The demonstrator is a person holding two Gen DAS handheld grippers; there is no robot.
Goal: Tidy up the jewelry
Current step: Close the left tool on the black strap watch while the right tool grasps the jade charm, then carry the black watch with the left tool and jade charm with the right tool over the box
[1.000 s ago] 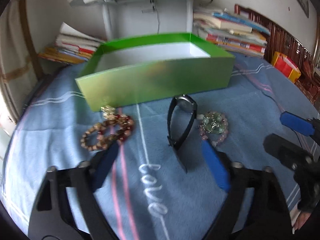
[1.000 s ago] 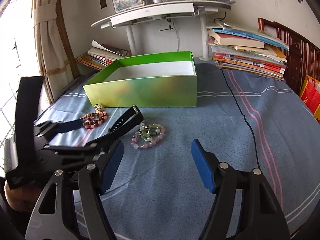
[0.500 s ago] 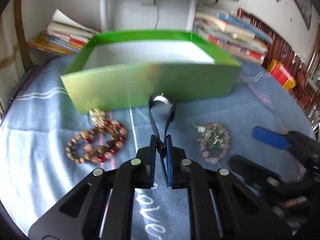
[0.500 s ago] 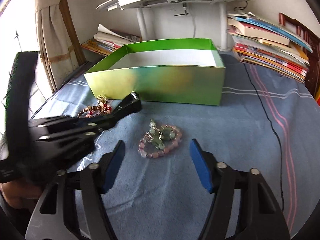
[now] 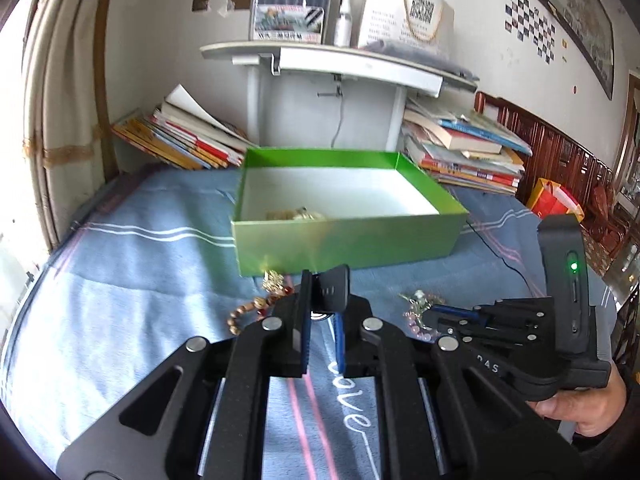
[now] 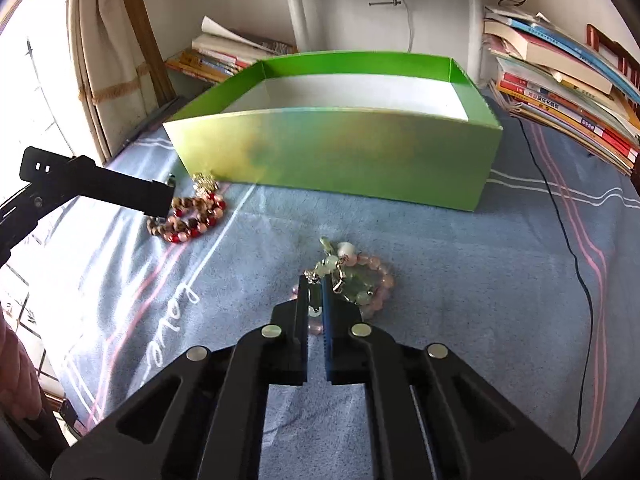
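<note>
My left gripper [image 5: 322,320] is shut on the black watch [image 5: 332,290] and holds it raised above the blue cloth, short of the green box [image 5: 348,248]. The watch strap also shows in the right wrist view [image 6: 96,186]. My right gripper [image 6: 316,300] is shut on the pink and green bead bracelet [image 6: 360,284], which lies on the cloth. A brown and red bead bracelet [image 6: 188,216] with a gold charm lies by the box's near left corner. Some pale jewelry [image 5: 296,214] lies inside the box.
Stacks of books [image 5: 468,152] lie behind the box on the right and more books [image 5: 184,136] on the left. A white desk stand [image 5: 340,64] rises behind. A black cable [image 6: 560,216] runs over the cloth at the right.
My left gripper has lifted the watch off the cloth. My right gripper has moved forward and shut on the pink and green bracelet.
</note>
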